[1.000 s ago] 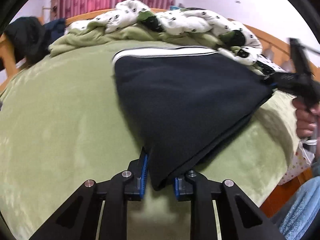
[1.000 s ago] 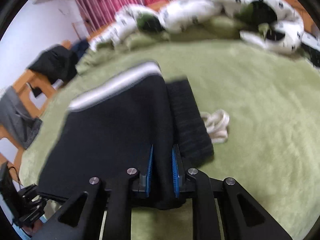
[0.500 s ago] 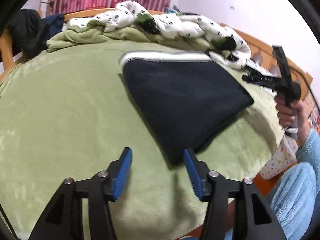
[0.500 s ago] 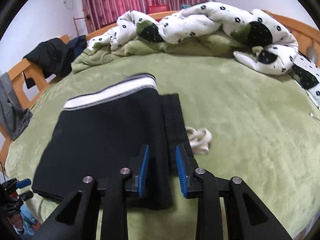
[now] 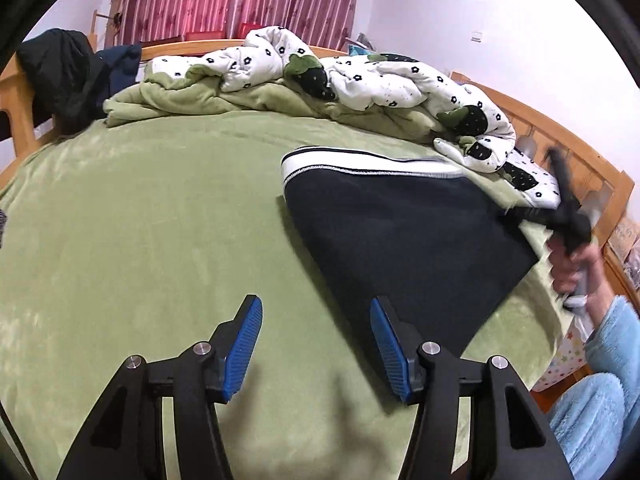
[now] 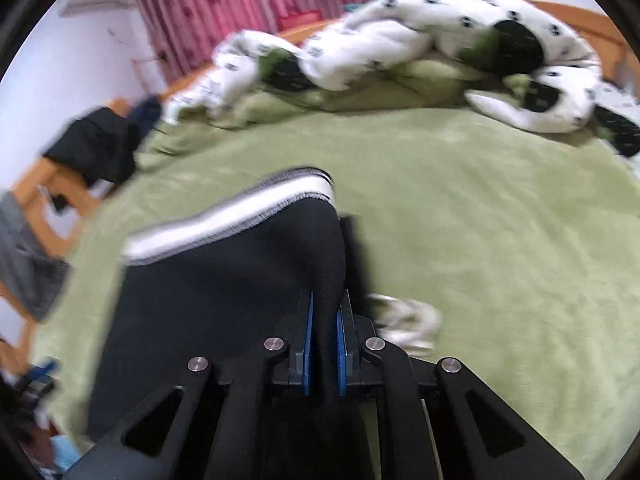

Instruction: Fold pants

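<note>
Right wrist: right tongs (image 6: 323, 344) pinch pants (image 6: 224, 300) edge.

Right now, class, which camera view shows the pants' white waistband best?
The left wrist view: the white waistband is sharp, its whole length visible. In the right wrist view it is motion-blurred, though the right gripper is seen clamping the pants.
</note>
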A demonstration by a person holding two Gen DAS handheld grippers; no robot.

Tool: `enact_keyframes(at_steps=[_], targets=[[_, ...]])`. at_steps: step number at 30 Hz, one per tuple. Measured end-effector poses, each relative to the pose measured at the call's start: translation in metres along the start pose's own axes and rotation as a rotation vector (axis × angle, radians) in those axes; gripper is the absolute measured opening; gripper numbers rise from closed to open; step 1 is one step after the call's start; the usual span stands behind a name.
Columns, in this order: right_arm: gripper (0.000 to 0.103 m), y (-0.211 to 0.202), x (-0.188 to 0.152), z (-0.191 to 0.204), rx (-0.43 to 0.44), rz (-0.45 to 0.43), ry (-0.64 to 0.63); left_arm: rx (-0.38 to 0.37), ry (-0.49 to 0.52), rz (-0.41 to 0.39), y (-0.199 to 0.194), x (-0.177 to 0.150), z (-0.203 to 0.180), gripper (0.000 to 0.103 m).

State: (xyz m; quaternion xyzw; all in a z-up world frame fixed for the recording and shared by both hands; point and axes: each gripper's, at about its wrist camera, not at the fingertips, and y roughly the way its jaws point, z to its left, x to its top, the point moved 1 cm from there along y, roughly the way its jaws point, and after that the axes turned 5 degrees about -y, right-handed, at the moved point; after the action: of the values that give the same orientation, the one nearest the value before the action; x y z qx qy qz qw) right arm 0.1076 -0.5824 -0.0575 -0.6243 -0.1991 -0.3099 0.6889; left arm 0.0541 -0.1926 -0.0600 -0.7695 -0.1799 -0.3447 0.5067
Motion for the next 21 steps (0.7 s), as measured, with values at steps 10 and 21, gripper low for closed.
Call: enact_keyframes(at_steps=[10,21], targets=[[0.032,-0.007,0.024,0.015,-0.033,-0.065,-0.128,-0.024,0.03,0.009,0.064,0.051,-0.037,0.054],[0.03,0.098,0.068,0.019,-0.131,0.001,-0.307,0.098,0.076,0.102,0.192,0.111,-0.045,0.054]])
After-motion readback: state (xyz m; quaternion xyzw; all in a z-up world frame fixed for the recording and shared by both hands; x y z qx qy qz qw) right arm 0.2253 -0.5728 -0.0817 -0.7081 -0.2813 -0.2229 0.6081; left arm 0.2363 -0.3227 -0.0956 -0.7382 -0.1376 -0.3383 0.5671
